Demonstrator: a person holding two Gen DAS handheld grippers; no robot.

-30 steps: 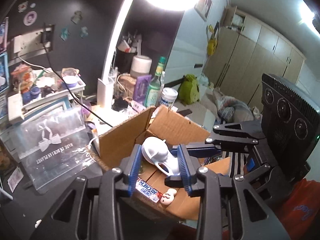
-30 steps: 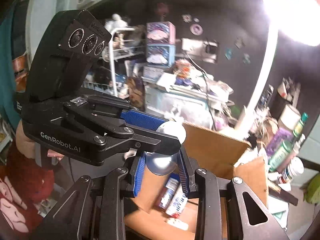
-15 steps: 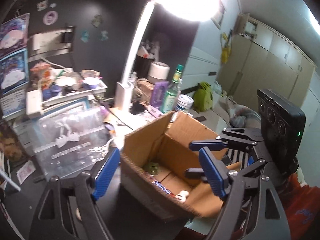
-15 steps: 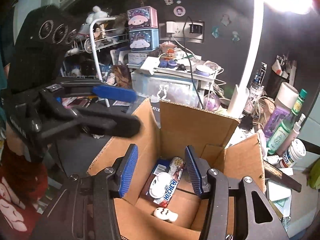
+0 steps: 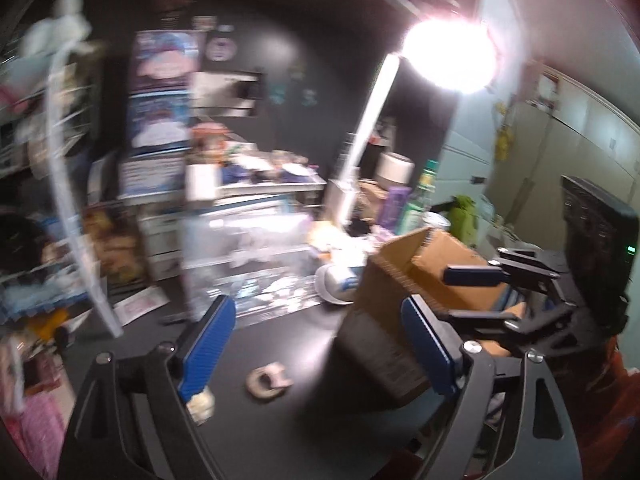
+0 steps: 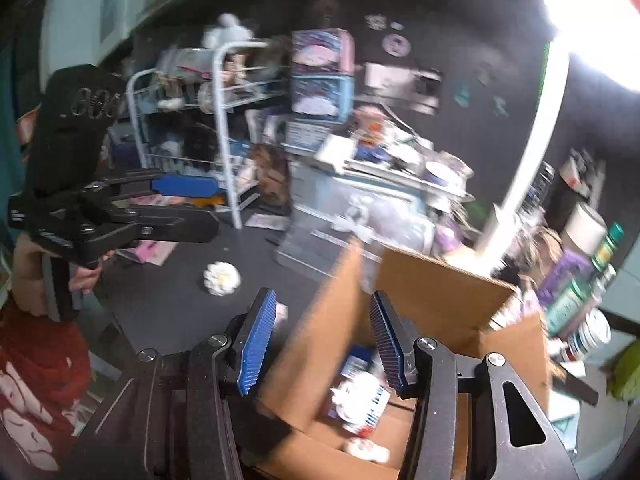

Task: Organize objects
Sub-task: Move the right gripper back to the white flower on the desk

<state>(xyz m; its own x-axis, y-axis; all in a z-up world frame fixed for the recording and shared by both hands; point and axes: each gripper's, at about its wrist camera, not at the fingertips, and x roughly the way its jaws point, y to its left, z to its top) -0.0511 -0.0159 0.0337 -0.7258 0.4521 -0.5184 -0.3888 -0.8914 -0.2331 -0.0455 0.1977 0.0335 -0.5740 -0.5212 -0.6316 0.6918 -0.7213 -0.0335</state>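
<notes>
An open cardboard box (image 6: 436,304) stands on the dark table; it also shows at the right of the left wrist view (image 5: 404,264). Inside lie a white item and candy packets (image 6: 360,396). My left gripper (image 5: 316,344) is open and empty, over the table left of the box, above a small beige ring-shaped piece (image 5: 266,382) and a white flower-shaped thing (image 5: 200,402). That flower (image 6: 222,278) also shows in the right wrist view. My right gripper (image 6: 320,344) is open and empty above the box's left wall. Both views are blurred.
A clear plastic case (image 5: 256,264) and a white cap-like object (image 5: 336,284) lie behind the box. Bottles and jars (image 6: 580,296) stand at the right. A lamp post (image 5: 368,136), a wire rack (image 6: 224,120) and cluttered shelves line the back.
Both grippers have opened and let go of the white item, which now lies in the box. My left gripper has swung left, away from the box, over the dark table.
</notes>
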